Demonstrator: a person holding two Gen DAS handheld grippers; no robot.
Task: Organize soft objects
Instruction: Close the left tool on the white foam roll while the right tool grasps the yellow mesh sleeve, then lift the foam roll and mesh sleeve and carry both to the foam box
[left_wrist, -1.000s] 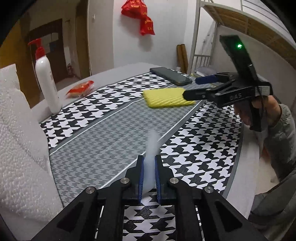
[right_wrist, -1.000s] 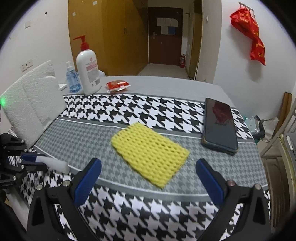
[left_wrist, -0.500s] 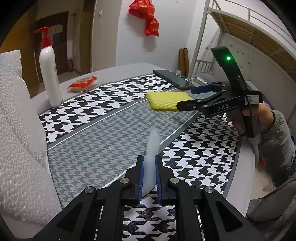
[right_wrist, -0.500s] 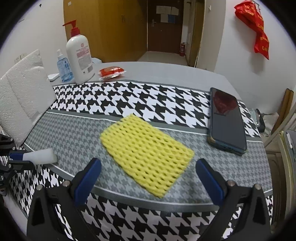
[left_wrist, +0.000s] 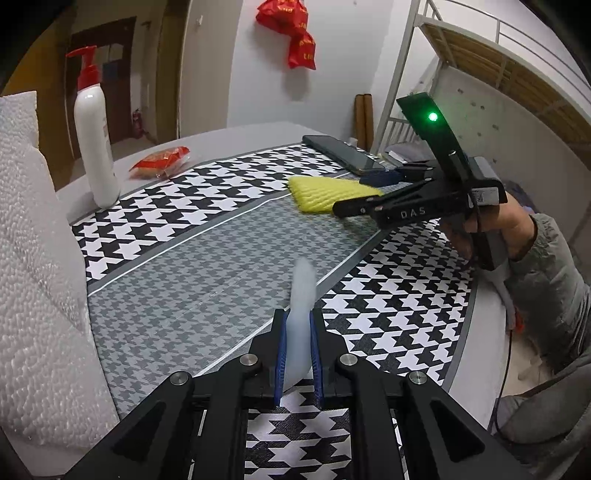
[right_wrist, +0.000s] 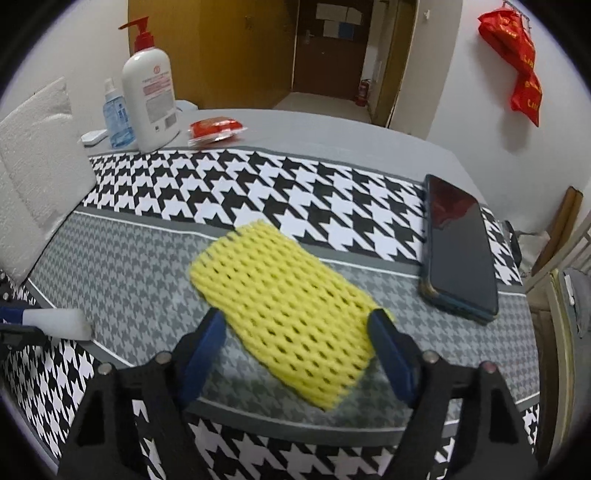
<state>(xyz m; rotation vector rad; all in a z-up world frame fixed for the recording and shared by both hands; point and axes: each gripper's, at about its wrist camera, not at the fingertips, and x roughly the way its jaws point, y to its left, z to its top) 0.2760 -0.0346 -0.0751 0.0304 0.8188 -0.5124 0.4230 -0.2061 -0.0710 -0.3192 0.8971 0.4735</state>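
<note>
A white foam sheet (left_wrist: 300, 325) is clamped edge-up in the left claw (left_wrist: 298, 354) above the near edge of the worktop (right_wrist: 332, 184). The right claw (right_wrist: 299, 332), wide open and empty, is positioned astride the yellow foam net (right_wrist: 291, 306) lying mid-worktop beside a phone (right_wrist: 458, 251).

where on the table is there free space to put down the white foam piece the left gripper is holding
The grey band lies bare between the white foam sheet and the yellow foam net. The black-and-white strip before the lotion bottle is bare too. It is crowded around the net, where the right gripper and phone are.
</note>
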